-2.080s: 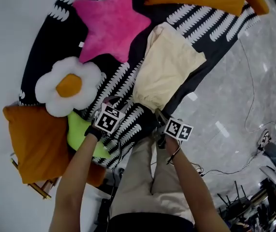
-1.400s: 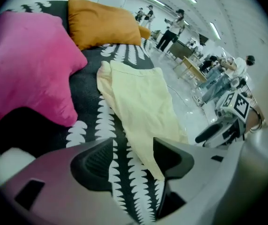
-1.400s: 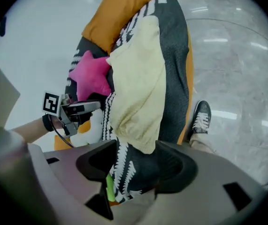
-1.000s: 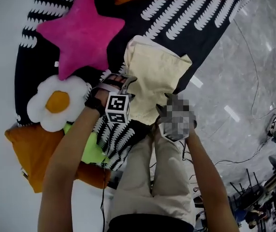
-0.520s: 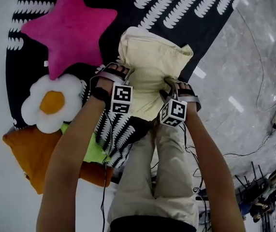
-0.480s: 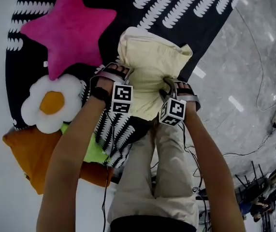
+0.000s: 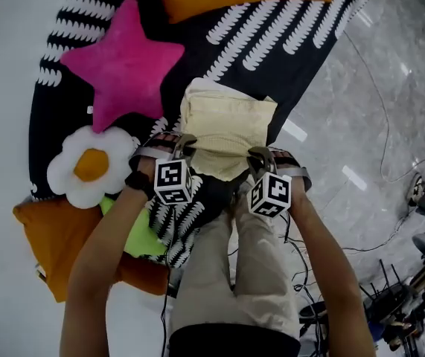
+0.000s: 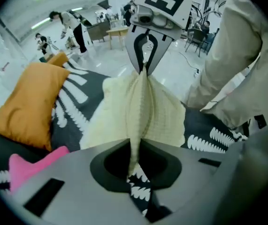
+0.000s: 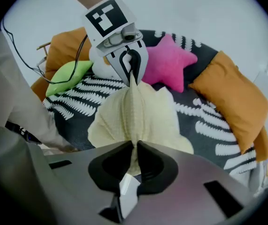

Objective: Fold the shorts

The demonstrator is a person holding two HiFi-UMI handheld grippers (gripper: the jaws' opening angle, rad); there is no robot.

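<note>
Now both sets of jaws have just closed on cloth: the left gripper [image 7: 183,144] and the right gripper [image 7: 260,156] each pinch a near corner of the cream shorts [image 7: 227,121], holding that edge up. The shorts lie folded on a black rug [image 7: 294,28] with white leaf marks, near a pink star cushion [image 7: 126,62]. The rug lies on grey marble floor [image 7: 361,110], with cables [image 7: 387,162] trailing at the right.

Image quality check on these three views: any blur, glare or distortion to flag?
Head view: fisheye bend and dark corners, light streaks glaring on the glossy floor, shorts sharp. Left gripper view: heavy fisheye with a black rim, its own jaws soft near the lens, shorts crisp. Right gripper view: same rim and soft jaws, wall evenly lit, no glare.
</note>
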